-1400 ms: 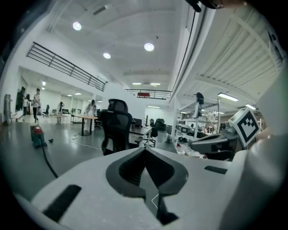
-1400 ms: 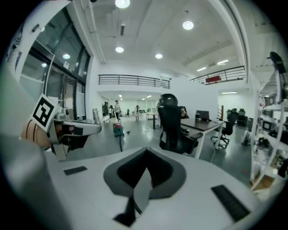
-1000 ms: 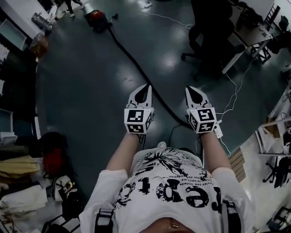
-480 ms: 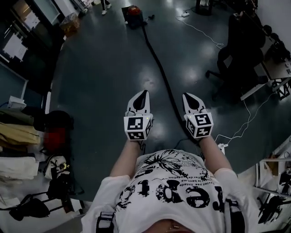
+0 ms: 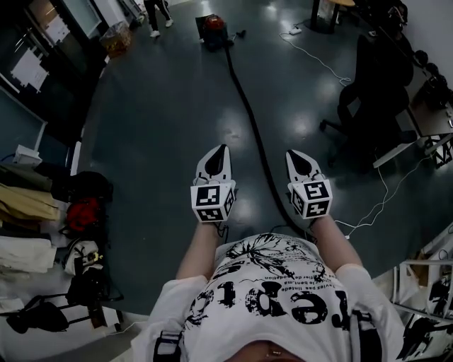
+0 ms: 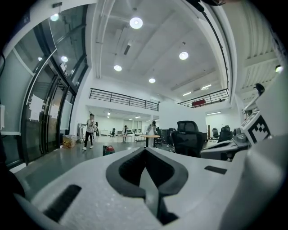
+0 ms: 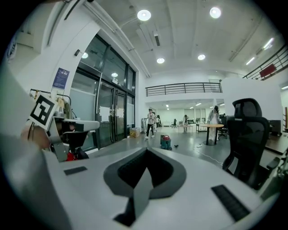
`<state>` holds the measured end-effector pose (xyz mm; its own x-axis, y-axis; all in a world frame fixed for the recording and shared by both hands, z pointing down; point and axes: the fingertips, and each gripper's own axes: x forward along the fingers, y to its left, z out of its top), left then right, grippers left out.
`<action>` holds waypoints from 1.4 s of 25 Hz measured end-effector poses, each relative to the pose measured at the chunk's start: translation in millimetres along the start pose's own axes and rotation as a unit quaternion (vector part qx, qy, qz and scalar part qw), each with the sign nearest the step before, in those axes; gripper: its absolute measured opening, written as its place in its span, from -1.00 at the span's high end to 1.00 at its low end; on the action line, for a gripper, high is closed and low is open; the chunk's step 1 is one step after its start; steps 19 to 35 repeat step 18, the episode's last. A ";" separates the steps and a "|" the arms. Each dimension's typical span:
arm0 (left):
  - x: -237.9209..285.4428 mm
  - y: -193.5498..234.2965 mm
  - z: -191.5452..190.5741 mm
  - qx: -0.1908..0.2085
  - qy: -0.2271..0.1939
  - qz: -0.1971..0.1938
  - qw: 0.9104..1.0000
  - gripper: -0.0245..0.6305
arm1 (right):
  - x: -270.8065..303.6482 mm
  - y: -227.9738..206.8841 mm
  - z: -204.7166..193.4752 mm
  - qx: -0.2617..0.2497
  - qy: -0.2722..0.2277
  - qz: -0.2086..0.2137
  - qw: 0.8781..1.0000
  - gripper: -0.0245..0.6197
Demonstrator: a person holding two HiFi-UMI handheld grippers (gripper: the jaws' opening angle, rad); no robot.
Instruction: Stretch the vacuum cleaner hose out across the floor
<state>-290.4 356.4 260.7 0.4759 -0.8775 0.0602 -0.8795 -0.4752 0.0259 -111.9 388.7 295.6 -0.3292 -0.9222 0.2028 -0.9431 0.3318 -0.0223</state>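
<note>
A long black vacuum hose (image 5: 249, 120) lies nearly straight on the dark floor, from the red vacuum cleaner (image 5: 214, 30) at the far end back to a spot between my hands. My left gripper (image 5: 221, 148) is held level above the floor left of the hose, shut and empty. My right gripper (image 5: 295, 154) hangs to the hose's right, also shut with nothing in it. The vacuum cleaner (image 7: 166, 143) stands small and far off in the right gripper view, and it (image 6: 108, 150) also shows in the left gripper view. Neither gripper touches the hose.
A black office chair (image 5: 361, 106) and desks stand at the right, with a white cable (image 5: 375, 205) on the floor. Bags and clothes (image 5: 42, 212) pile up at the left. A person (image 5: 157, 13) walks near the vacuum cleaner. Glass doors (image 7: 108, 119) line the left wall.
The view has swung round: the vacuum cleaner has shifted from upper left to upper centre and the hose now runs straighter up the picture. Both grippers stay shut and side by side.
</note>
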 end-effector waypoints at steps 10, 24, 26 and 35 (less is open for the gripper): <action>9.6 -19.3 -1.0 -0.001 0.001 0.006 1.000 0.91 | -5.1 -19.8 0.1 0.006 0.001 -0.001 1.000 0.91; 14.4 -11.4 7.3 0.023 -0.005 0.012 1.000 0.91 | -3.2 -20.1 4.1 -0.001 0.003 0.006 1.000 0.91; 14.4 -11.4 7.3 0.023 -0.005 0.012 1.000 0.91 | -3.2 -20.1 4.1 -0.001 0.003 0.006 1.000 0.91; 14.4 -11.4 7.3 0.023 -0.005 0.012 1.000 0.91 | -3.2 -20.1 4.1 -0.001 0.003 0.006 1.000 0.91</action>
